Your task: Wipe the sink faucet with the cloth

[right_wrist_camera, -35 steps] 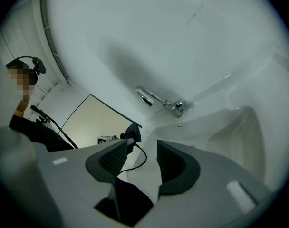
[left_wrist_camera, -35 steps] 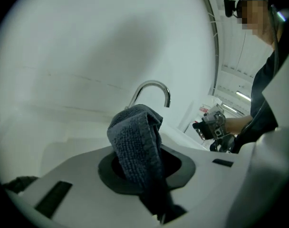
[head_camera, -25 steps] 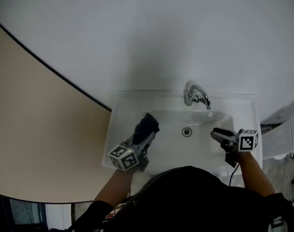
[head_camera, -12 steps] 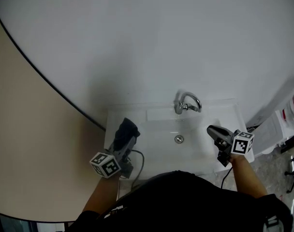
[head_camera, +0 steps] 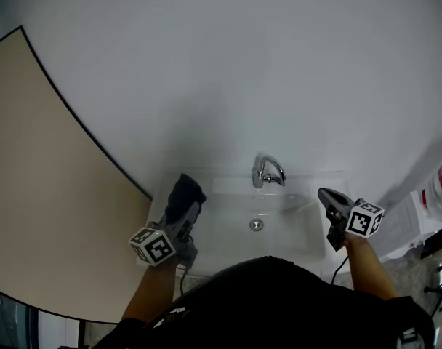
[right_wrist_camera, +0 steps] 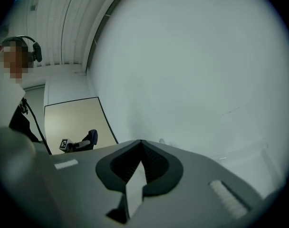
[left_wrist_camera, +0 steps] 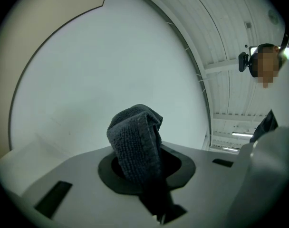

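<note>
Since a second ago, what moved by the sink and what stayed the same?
The left tongs and the right tongs both lifted up from over the white ceramic sink. The right tongs closed on nothing. The left tongs still grip the dark grey terry cloth, and the curved chrome faucet stays untouched.
</note>
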{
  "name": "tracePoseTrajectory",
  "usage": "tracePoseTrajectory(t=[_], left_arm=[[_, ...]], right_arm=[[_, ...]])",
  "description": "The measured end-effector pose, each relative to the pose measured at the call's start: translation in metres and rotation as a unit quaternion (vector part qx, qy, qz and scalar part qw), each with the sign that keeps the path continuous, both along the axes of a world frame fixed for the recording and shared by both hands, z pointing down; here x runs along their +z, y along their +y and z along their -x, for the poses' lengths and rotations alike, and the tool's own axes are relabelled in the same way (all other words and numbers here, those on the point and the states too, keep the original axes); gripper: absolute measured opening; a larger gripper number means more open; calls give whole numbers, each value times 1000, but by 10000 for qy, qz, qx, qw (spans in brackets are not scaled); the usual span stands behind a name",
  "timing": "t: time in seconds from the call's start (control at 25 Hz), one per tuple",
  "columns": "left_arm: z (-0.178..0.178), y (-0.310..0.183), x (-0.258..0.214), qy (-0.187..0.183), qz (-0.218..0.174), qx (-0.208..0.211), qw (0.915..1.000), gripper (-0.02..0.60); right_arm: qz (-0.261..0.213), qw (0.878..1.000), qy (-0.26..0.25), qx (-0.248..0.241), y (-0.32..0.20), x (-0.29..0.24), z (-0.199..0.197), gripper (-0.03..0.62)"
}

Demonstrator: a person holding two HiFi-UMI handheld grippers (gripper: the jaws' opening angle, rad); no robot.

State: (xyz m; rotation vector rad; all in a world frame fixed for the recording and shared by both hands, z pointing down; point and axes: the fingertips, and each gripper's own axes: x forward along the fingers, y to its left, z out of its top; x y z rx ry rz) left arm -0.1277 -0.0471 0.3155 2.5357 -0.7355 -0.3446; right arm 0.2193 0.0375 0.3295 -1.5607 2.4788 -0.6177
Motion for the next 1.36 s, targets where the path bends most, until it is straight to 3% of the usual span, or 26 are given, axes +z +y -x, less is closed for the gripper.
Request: tracePoseTrajectory(t=[0.16, 0.48, 1.36], left_arm=[[-9, 6, -4, -133, -106, 38, 9998, 72], [-7, 3, 11, -619, -90, -73, 9980, 72], [-24, -1, 20, -669, 145, 179, 9975, 72]], right_arm=[[-195, 9996, 163, 88, 4, -5, -11, 0], [-119, 9967, 802, 105, -4, 6, -8, -1], [90, 9953, 966, -35, -7, 8, -3, -2]])
